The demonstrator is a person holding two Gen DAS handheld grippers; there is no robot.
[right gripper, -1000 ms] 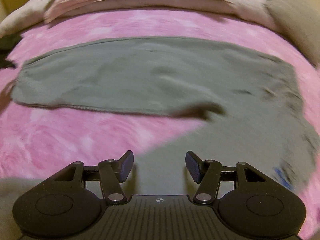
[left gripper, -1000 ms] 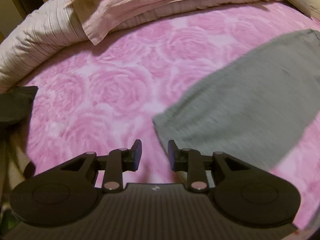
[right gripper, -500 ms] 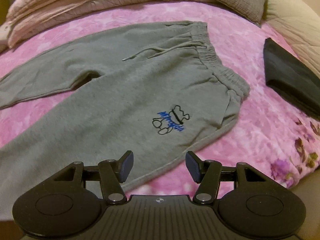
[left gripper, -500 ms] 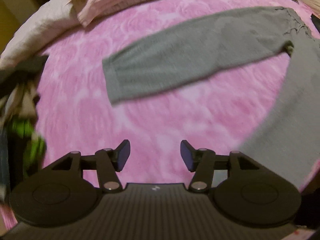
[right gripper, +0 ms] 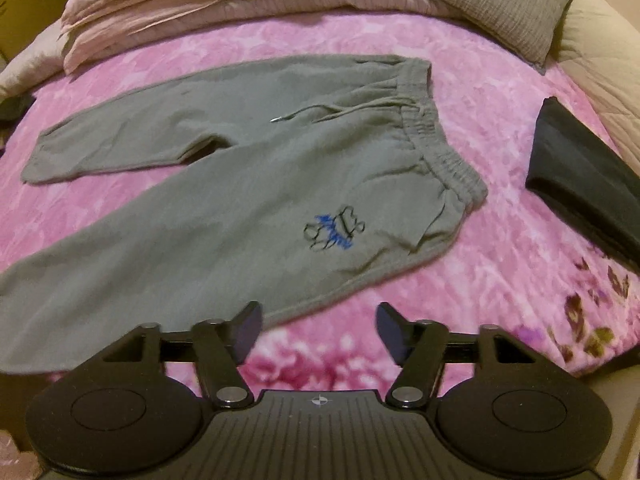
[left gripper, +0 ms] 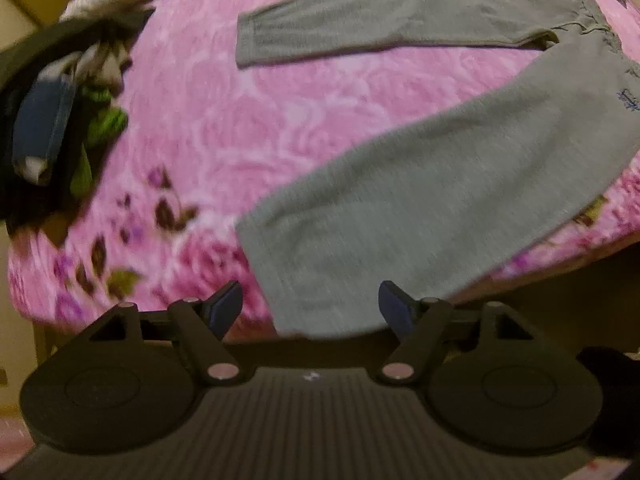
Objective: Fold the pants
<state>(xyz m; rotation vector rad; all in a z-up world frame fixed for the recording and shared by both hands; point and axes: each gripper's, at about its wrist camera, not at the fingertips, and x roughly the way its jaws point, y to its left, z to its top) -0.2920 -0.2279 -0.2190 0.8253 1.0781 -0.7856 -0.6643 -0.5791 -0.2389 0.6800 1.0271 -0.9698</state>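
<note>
Grey sweatpants (right gripper: 248,184) lie flat on the pink floral bedspread (right gripper: 500,128), legs spread apart toward the left, elastic waistband (right gripper: 436,140) at the right, a blue and black logo (right gripper: 334,232) on the near hip. In the left wrist view the near leg (left gripper: 420,200) runs to the bed's front edge, its cuff hanging over right in front of my left gripper (left gripper: 310,306), which is open and empty. The far leg (left gripper: 380,20) lies further back. My right gripper (right gripper: 318,330) is open and empty, just short of the near hip's edge.
A pile of dark, blue and green clothes (left gripper: 52,120) sits at the bed's left side. A folded black garment (right gripper: 580,184) lies right of the waistband. Pink pillows (right gripper: 180,4) and a grey cushion (right gripper: 496,4) line the far side. The bed's edge is close in front.
Both grippers have pulled back from the pants toward the bed's front edge, so the whole garment now shows. The left gripper's jaws have widened from nearly shut to open.
</note>
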